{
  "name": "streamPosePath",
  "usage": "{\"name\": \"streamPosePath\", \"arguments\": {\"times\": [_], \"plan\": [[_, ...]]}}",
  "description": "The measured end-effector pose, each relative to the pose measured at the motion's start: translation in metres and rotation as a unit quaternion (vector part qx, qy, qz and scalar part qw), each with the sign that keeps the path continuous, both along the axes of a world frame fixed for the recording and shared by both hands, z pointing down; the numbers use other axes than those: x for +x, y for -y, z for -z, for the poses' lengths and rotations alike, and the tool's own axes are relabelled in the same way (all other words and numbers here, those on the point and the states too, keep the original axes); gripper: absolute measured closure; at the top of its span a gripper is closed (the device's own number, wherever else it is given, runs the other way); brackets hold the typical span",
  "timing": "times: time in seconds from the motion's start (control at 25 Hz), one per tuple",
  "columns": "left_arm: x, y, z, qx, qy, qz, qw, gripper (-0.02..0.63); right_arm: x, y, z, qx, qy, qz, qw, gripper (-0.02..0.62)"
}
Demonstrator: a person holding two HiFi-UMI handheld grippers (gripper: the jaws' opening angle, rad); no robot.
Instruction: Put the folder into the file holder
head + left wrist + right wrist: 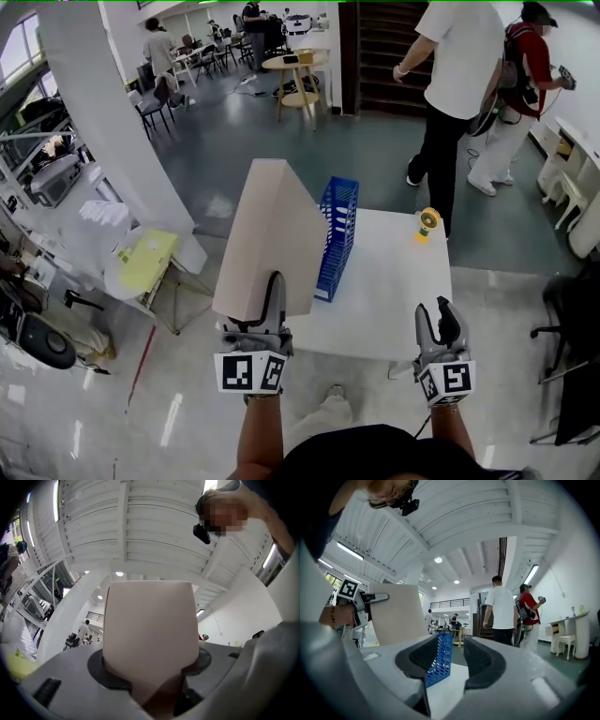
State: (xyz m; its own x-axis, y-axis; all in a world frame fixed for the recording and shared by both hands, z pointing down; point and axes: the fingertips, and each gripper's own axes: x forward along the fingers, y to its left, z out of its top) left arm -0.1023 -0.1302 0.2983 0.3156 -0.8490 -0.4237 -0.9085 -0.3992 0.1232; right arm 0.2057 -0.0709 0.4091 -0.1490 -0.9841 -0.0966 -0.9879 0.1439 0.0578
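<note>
My left gripper [273,298] is shut on the near edge of a beige folder [267,234], which it holds upright over the left end of the white table [394,281]. In the left gripper view the folder [150,630] fills the gap between the jaws of the left gripper [151,670]. A blue mesh file holder [337,234] stands on the table just right of the folder, apart from it. My right gripper [437,321] hovers at the table's near right edge, its jaws narrowly apart with nothing between them. Through that gap in the right gripper [457,663] I see the file holder [439,665] and the folder [396,613].
A small yellow object [428,222] sits at the table's far right corner. Two people [459,84] stand beyond the table. A white pillar [103,112] and a low yellow-topped table [145,258] are at the left, a dark office chair [572,328] at the right.
</note>
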Motion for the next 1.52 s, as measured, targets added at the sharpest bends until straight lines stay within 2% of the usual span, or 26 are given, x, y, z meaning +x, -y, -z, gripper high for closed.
{"name": "streamPosePath", "arguments": {"times": [0.44, 1.0, 1.52], "plan": [[0.021, 0.080, 0.007, 0.002, 0.005, -0.026, 0.9997, 0.342, 0.011, 0.058, 0.000, -0.001, 0.004, -0.033, 0.999, 0.477], [0.033, 0.117, 0.017, 0.017, 0.004, -0.066, 0.9977, 0.341, 0.011, 0.104, -0.009, -0.005, 0.003, -0.026, 1.000, 0.532], [0.041, 0.162, 0.000, 0.009, 0.027, -0.097, 0.9949, 0.341, -0.002, 0.150, -0.018, -0.008, 0.003, -0.025, 1.000, 0.560]]}}
